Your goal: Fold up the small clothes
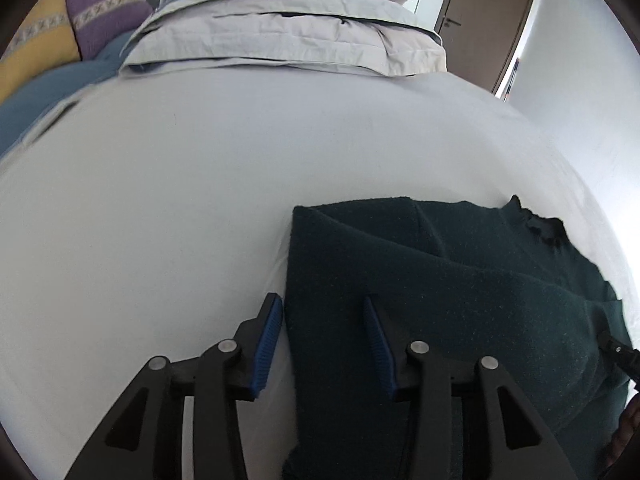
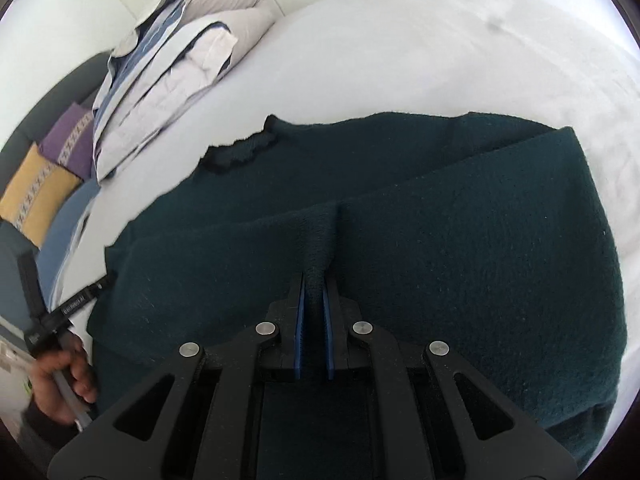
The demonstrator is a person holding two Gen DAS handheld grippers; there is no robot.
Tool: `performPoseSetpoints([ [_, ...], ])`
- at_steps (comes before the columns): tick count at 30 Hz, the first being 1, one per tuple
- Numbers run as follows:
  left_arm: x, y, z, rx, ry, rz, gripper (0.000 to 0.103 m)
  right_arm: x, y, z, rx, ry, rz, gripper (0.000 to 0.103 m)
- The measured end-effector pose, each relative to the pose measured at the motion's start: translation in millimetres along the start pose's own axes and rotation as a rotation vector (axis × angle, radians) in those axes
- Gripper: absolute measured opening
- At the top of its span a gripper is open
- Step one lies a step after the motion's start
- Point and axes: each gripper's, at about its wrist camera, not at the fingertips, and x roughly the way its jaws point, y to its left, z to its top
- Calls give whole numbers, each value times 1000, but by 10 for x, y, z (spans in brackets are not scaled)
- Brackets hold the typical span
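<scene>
Right gripper (image 2: 314,280) pinches green sweater (image 2: 460,240); writing unreadable.

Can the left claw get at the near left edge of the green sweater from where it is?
Probably yes: the left claw is open, straddling the sweater edge, nothing between.

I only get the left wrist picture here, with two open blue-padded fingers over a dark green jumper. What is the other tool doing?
Observer: The right gripper is shut on a pinched ridge of the green jumper.
Operator: Is anybody visible holding these things?
Observer: Yes, a hand grips the handle of the left tool at the right view's lower left edge.
Operator: Does the jumper have a collar?
Observer: A dark ruffled neckline lies at its far edge, towards the folded bedding.
</scene>
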Motion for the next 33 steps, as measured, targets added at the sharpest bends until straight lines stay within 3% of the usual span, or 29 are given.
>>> performPoseSetpoints([
  [5,-9,-33,-11,18,-15,27,47,-145,128,41,-50,-40,-26,7],
  [8,-73,50,12,-34,-23,22,47,-46,14,26,-41,18,-47,7],
  [13,-149,53,216,-49,-69,31,44,-29,-169,-63,-24,-42,31,7],
  [16,-10,-81,338,2,-66,57,44,-25,-208,-67,-32,-46,26,7],
  [18,249,-92,338,20,-7,97,47,-38,-244,-76,-25,-48,36,7],
  [20,290,-81,312,17,-38,103,48,-40,-297,-82,-8,-52,58,7],
  [25,241,-24,285,-3,-52,89,48,-17,-302,-94,21,-61,84,7],
  [28,152,-30,295,9,-30,118,48,-54,-247,-76,37,-56,62,7],
  [33,-213,-148,53,95,-67,101,47,-263,-155,-156,72,-84,39,17],
])
